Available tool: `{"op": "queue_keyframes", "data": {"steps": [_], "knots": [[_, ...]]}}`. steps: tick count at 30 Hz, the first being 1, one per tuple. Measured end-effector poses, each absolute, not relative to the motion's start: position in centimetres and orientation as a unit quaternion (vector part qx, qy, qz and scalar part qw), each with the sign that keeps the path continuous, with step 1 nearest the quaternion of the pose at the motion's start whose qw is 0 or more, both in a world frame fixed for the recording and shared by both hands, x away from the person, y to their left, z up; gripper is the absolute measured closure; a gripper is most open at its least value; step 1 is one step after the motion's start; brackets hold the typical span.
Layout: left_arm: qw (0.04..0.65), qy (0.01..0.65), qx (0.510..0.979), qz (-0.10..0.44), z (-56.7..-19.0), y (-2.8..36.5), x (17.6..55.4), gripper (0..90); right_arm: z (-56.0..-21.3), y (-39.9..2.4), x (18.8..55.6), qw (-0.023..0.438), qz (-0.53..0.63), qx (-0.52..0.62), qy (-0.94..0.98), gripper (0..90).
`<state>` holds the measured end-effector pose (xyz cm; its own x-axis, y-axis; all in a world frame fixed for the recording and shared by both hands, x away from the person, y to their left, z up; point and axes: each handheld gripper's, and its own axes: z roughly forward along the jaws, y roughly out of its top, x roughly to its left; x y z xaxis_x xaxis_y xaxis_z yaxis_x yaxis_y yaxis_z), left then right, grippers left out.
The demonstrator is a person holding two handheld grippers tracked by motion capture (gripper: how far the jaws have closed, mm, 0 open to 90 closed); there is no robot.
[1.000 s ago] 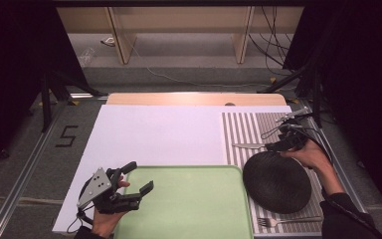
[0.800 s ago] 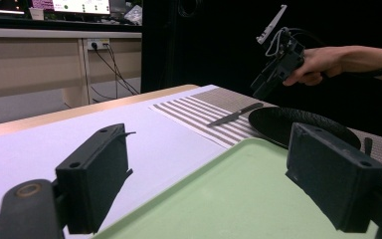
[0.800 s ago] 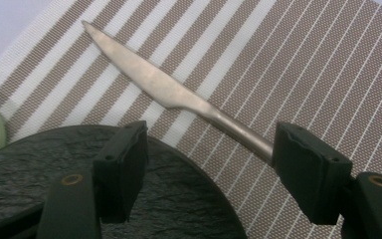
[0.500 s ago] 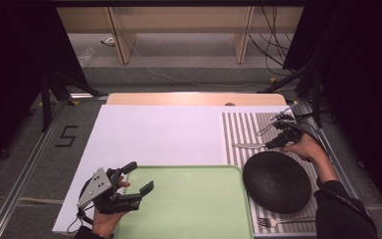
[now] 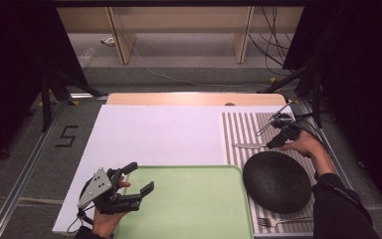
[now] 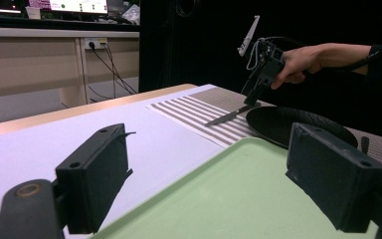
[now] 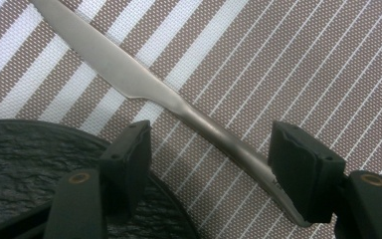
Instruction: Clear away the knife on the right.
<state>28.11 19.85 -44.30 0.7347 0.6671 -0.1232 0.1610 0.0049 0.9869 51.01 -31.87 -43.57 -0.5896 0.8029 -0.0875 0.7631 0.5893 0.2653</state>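
A silver knife (image 5: 248,146) lies on the striped placemat (image 5: 238,127), just beyond the black round plate (image 5: 277,181). My right gripper (image 5: 274,144) hangs low over the knife's handle. In the right gripper view the handle (image 7: 179,107) runs slantwise between the two jaws, which stand open and do not press on it. The jaws have just been closing a little. My left gripper (image 5: 140,177) stands open over the left edge of the green tray (image 5: 189,209), nothing between its fingers. The left gripper view has the knife (image 6: 226,116) and the right gripper (image 6: 251,94) farther off.
A fork (image 5: 278,221) lies on the placemat in front of the plate. A white sheet (image 5: 154,134) covers the table's middle. The plate's rim (image 7: 40,164) lies close beside the right gripper's left jaw. Cables and furniture legs stand beyond the far edge.
My right hand has moved away from the plate toward the far right and down over the knife's handle. The left gripper has stayed where it was.
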Motion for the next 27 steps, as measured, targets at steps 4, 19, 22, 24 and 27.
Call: {"op": "queue_keyframes", "data": {"steps": [4, 19, 22, 24, 27], "knots": [[0.640, 0.305, 0.677, 0.198, -44.3, 19.8, 28.1, 16.1, -43.8, -31.8, 51.3, 0.097, 0.091, 0.438, 0.889, 35.6], [0.642, 0.305, 0.676, 0.195, -44.3, 19.8, 28.1, 16.1, -44.8, -32.0, 52.1, 0.094, 0.059, 0.423, 0.899, 39.3], [0.643, 0.305, 0.675, 0.195, -44.3, 19.9, 28.2, 16.1, -45.0, -31.9, 52.3, 0.099, 0.050, 0.419, 0.901, 40.8], [0.642, 0.306, 0.675, 0.194, -44.3, 19.9, 28.2, 16.1, -45.0, -31.9, 52.3, 0.096, 0.047, 0.415, 0.903, 42.6], [0.643, 0.306, 0.675, 0.194, -44.3, 19.9, 28.2, 16.2, -45.1, -31.7, 52.4, 0.095, 0.047, 0.421, 0.901, 42.8]]}}
